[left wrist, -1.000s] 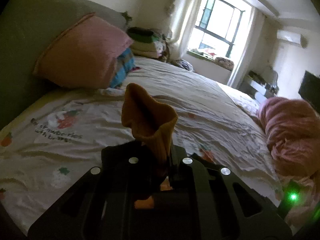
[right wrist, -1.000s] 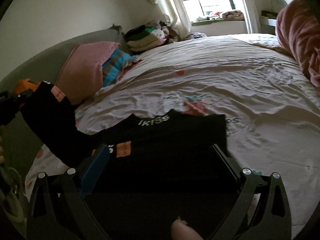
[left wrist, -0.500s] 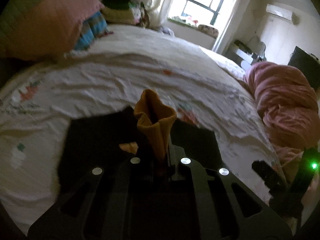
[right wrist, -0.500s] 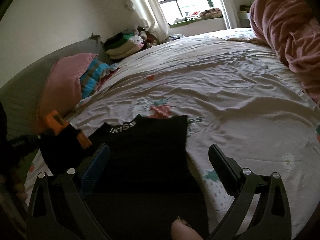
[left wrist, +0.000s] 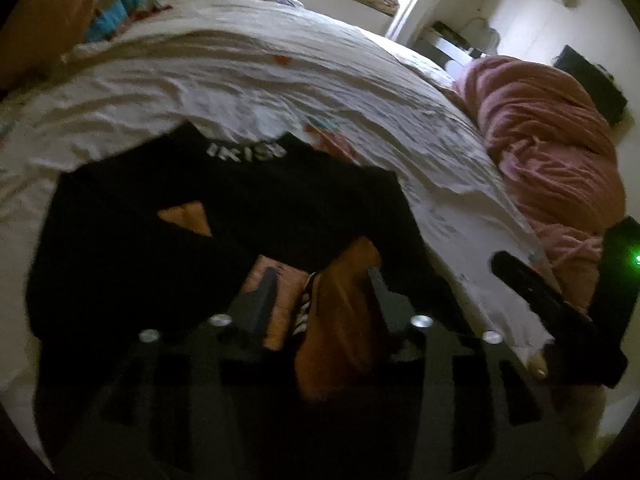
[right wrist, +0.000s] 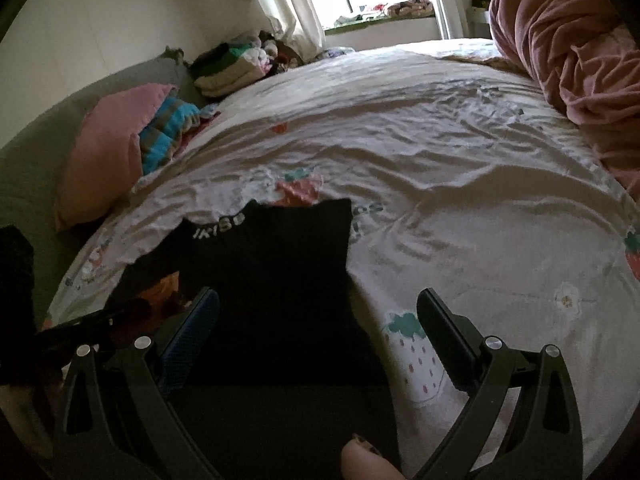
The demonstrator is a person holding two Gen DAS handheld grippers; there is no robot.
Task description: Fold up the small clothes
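Jaws of the left gripper are opening around the orange cuff; the black garment lies on the bed (right gripper wide, empty). Withdrawal should be made gently so the fold is kept.

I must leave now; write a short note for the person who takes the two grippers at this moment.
Left gripper: jaws opening, the orange cuff lies loose between them.
Right gripper: open, empty, hovering over the garment's right edge.
Black garment: flat on the bed sheet, its lettered band at the far end, one part folded over the left side.
Done: spread out, first fold laid.
Left: free the cuff, probably fold the other side, then fold in half.
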